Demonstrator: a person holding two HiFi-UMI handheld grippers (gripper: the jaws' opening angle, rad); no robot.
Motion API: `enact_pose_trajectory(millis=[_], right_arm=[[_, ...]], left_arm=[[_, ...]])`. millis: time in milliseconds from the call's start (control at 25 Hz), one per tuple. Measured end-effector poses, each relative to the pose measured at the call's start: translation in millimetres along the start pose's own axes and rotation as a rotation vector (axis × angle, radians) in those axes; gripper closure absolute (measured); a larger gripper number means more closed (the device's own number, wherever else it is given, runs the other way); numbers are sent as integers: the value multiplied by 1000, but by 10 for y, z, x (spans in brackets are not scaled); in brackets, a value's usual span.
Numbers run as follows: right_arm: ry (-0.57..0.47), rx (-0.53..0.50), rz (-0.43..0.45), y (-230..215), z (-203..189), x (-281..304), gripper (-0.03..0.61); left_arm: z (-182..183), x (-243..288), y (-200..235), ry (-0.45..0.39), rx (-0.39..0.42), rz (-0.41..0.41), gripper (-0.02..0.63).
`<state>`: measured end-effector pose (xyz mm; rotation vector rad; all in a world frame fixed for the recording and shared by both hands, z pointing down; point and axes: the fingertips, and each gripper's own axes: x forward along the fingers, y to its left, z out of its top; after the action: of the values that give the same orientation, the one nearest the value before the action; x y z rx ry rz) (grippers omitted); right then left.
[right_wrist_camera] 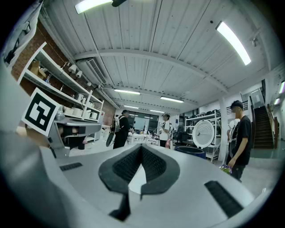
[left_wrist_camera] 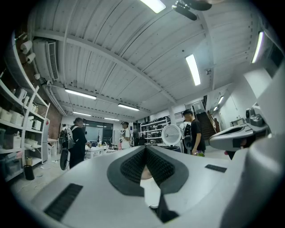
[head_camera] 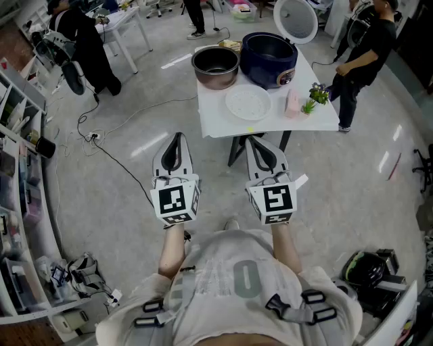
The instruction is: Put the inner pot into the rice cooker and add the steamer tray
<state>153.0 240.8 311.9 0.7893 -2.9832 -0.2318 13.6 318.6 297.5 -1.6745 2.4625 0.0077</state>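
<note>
On the white table (head_camera: 223,121) stand the metal inner pot (head_camera: 215,66), the dark blue rice cooker (head_camera: 269,59) with its white lid (head_camera: 295,19) raised, and the round white steamer tray (head_camera: 247,103). Both grippers hang in the air well short of the table, side by side and pointing at it. The left gripper (head_camera: 177,138) is shut with nothing in it, its pads meeting (left_wrist_camera: 144,151). The right gripper (head_camera: 256,140) is likewise shut and empty (right_wrist_camera: 141,151). The right gripper view shows the cooker (right_wrist_camera: 189,151) and lid (right_wrist_camera: 204,133) ahead.
A pink bottle (head_camera: 292,103) and a small plant (head_camera: 315,96) sit at the table's right edge. A person in black (head_camera: 358,54) stands right of the table, another (head_camera: 84,40) at far left. Shelving (head_camera: 20,169) lines the left wall; cables (head_camera: 108,145) cross the floor.
</note>
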Motion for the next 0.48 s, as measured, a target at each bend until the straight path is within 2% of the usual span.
enact_pose_trajectory(millis=[320,480], right_arm=[[9,16,22,121,-24,-41,574],[-1,64,54,144,-27,0,574]], left_arm=[[35,-100,47,10,1,2,592],[50,-83,93,10,4,11,592]])
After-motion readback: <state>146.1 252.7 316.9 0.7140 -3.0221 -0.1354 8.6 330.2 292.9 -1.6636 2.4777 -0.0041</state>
